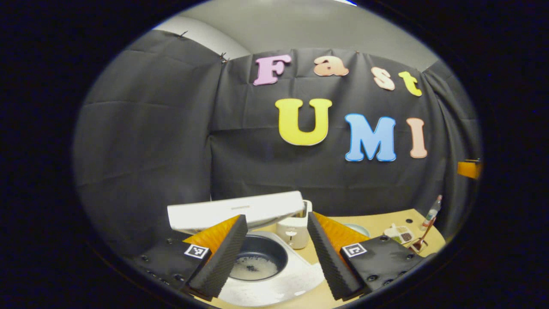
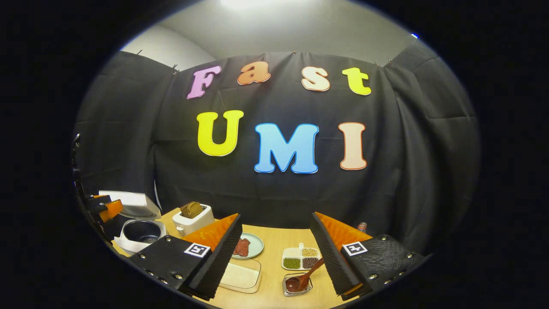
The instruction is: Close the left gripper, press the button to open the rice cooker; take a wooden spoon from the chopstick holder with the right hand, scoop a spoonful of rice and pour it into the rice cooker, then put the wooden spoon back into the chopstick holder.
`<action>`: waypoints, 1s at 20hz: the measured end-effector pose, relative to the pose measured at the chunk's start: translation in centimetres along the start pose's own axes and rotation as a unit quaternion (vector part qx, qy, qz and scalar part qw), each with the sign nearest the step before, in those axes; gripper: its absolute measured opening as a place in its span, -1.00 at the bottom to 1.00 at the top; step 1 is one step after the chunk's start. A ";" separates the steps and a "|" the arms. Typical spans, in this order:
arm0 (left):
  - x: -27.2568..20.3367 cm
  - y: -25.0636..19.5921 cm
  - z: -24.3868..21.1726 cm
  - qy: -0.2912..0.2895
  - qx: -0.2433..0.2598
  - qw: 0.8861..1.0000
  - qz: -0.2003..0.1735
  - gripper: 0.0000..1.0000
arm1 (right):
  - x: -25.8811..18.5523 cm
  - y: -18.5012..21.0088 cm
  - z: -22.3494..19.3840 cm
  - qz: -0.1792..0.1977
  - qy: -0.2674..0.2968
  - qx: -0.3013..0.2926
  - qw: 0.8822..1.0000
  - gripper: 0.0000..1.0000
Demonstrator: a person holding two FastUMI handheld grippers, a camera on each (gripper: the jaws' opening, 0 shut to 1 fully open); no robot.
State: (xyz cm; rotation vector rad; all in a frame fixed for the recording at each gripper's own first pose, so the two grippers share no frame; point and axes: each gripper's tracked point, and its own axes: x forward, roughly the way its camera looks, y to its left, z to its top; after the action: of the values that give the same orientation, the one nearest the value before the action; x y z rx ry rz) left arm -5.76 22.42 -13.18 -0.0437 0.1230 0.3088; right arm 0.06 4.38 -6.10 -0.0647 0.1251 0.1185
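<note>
The white rice cooker (image 1: 274, 287) stands open just below my left gripper (image 1: 276, 216), lid (image 1: 233, 212) raised behind it. Its dark pot (image 1: 257, 257) holds a pale layer of rice. The left gripper is open, hovering over the pot, with nothing between its fingers. In the right gripper view the cooker (image 2: 139, 234) sits far left, with the left gripper (image 2: 103, 208) beside it. My right gripper (image 2: 276, 216) is open and empty above the table. The wooden spoon (image 2: 306, 274) leans in a small clear holder (image 2: 296, 286) between its fingers. A clear tub of rice (image 2: 240, 274) lies left of the holder.
A white toaster (image 2: 193, 219) with bread stands right of the cooker. A pale plate (image 2: 255, 244) with dark food, a divided dish of beans (image 2: 300, 257) and a bottle (image 2: 362, 226) sit on the wooden table (image 2: 274, 240). The black cloth wall closes the back.
</note>
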 end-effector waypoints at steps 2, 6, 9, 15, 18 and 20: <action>-0.3 -1.4 1.3 -0.013 0.004 1.000 -0.014 0.96 | 0.1 -0.4 -0.1 -0.002 0.000 0.001 1.000 0.93; -0.8 -3.7 1.7 -0.016 0.001 0.999 -0.039 0.92 | 0.0 -1.7 -0.7 -0.013 -0.003 0.000 1.000 0.93; -1.1 -5.2 1.8 -0.019 -0.004 0.998 -0.056 0.92 | 0.1 -3.4 -1.8 -0.025 0.001 0.007 1.000 0.94; -2.2 -8.3 2.7 -0.032 0.002 0.996 -0.082 0.93 | 1.0 -9.1 -6.1 -0.076 0.026 0.028 0.996 0.94; -2.0 -9.4 1.6 -0.019 0.018 0.996 -0.086 0.92 | 2.4 -11.0 -9.3 -0.085 0.045 0.028 0.995 0.94; -2.0 -10.2 1.4 -0.011 0.022 0.996 -0.089 0.94 | 3.6 -11.6 -11.5 -0.084 0.065 0.034 0.994 0.94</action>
State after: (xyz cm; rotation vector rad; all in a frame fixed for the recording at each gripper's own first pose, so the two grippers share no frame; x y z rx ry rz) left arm -4.42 12.23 -11.29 -0.0068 0.1034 0.1292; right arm 3.63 -7.58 -17.33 -0.0154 0.2532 -0.0587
